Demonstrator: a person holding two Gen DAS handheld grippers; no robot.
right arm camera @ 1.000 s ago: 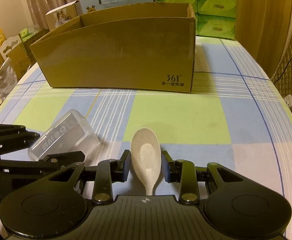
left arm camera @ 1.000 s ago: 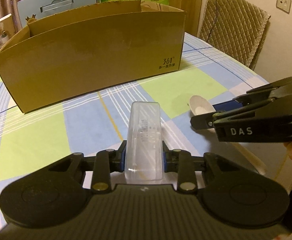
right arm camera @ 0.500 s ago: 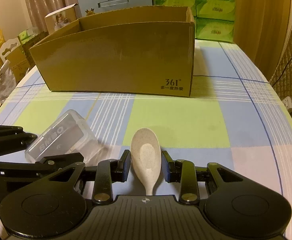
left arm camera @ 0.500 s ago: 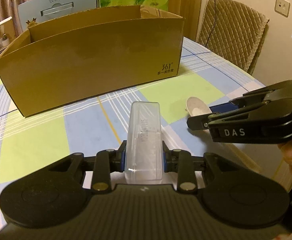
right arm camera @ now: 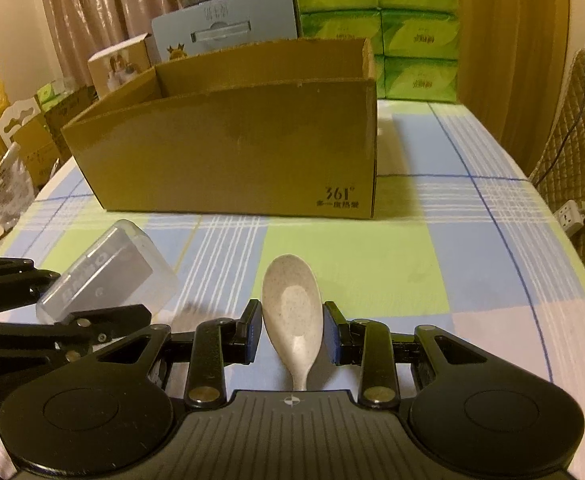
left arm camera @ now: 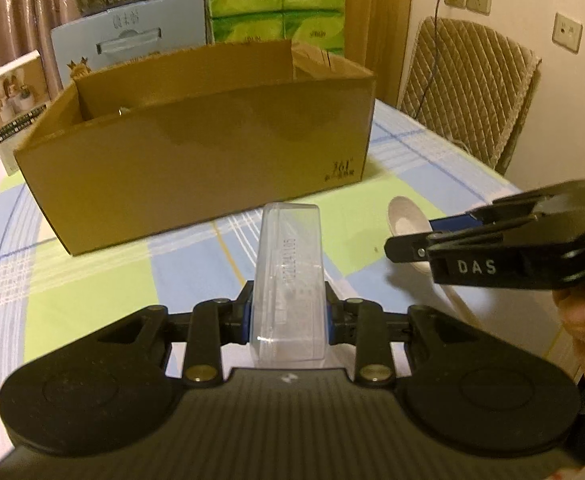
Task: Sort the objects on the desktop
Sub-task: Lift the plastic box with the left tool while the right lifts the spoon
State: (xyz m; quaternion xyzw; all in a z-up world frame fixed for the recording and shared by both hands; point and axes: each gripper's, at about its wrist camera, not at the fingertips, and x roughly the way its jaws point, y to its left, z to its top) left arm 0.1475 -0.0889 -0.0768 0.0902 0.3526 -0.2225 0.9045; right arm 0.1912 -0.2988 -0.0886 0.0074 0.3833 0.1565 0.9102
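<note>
Left gripper clamped on clear rectangular plastic case; right gripper gripping speckled beige spoon. Best lifted level over brown cardboard box's near wall, upper centre, before release.

Clear glossy plastic case — matt speckled spoon — plain matt cardboard box.

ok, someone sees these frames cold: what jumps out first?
Probably the big open cardboard box filling the middle of the checked tablecloth. Next, each claw is carrying something in front of it: the left claw grips a clear plastic case, and the right claw grips a speckled beige spoon. Green tissue packs are stacked behind the box.
</note>
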